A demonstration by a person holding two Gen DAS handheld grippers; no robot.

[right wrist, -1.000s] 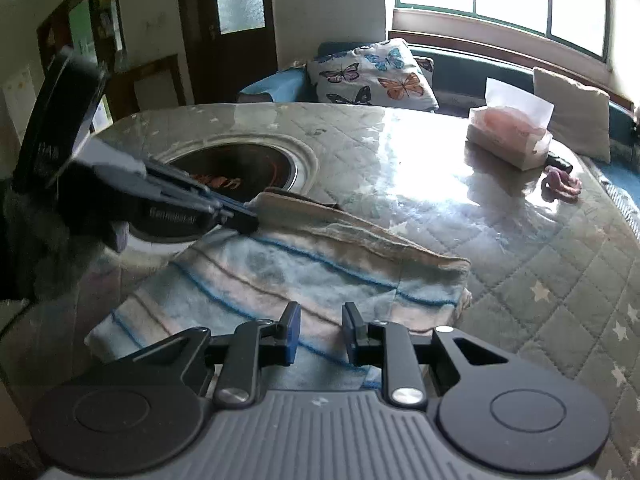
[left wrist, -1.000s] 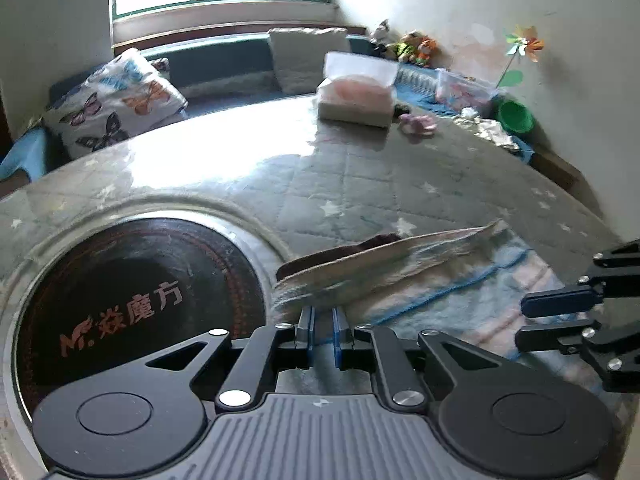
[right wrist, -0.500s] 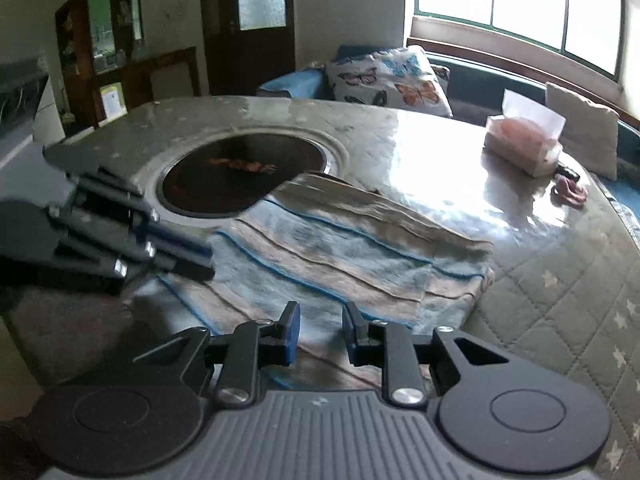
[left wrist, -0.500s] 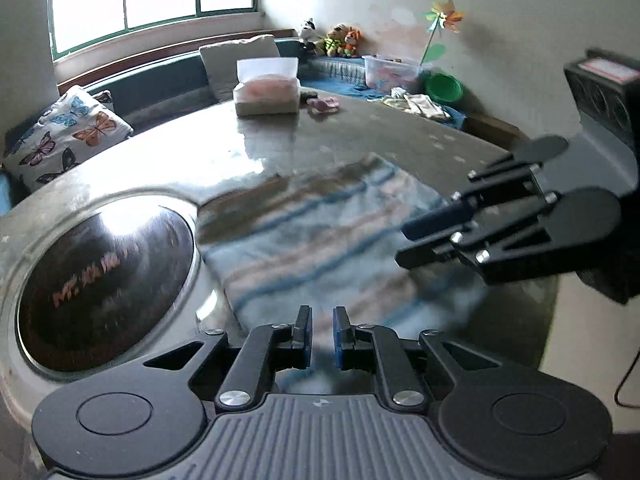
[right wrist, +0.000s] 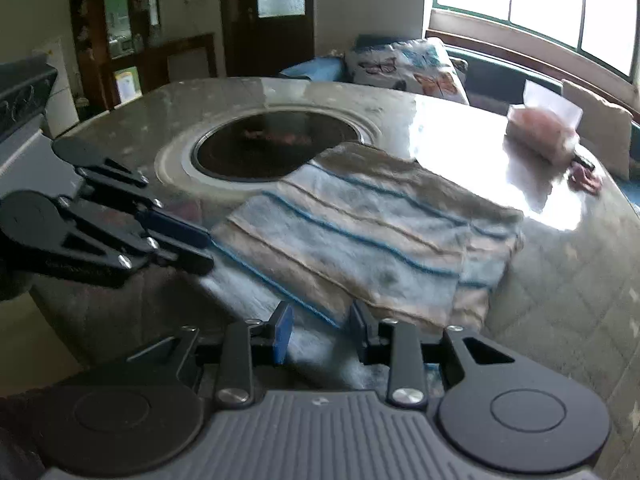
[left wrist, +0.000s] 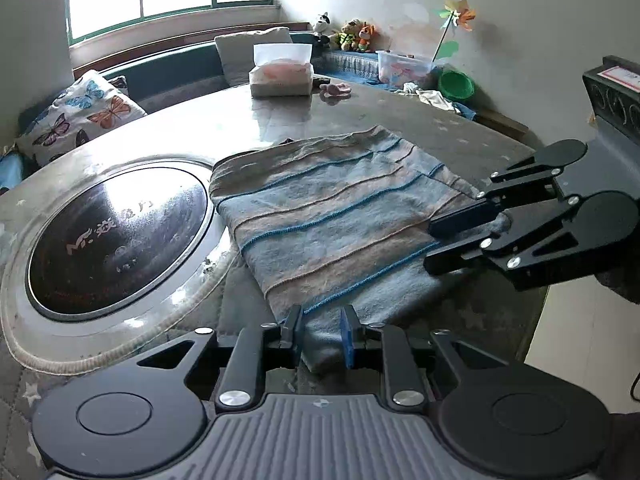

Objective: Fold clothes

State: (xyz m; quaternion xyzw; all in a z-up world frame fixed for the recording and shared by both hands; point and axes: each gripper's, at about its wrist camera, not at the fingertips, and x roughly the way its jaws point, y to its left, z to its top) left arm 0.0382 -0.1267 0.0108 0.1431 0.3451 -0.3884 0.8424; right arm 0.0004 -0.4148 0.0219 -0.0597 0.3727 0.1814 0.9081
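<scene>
Cloth (left wrist: 344,216) ahead of left gripper (left wrist: 322,332): pale blue and beige bands, thin bright-blue stripes. Gripper black, blue pads, grey ribbed body. Right gripper (right wrist: 322,334) same colours. Hob (left wrist: 116,236) left of cloth: glossy black, orange and white lettering, silver ring. Table (left wrist: 460,136) grey-green, quilted squares, pale stars. Far beyond fingers: cushion (left wrist: 76,116) white with blue, orange, black butterflies; tissue box (left wrist: 280,76) white and pink; bowl (left wrist: 456,84) green; pinwheel (left wrist: 458,12) orange, yellow, green.
</scene>
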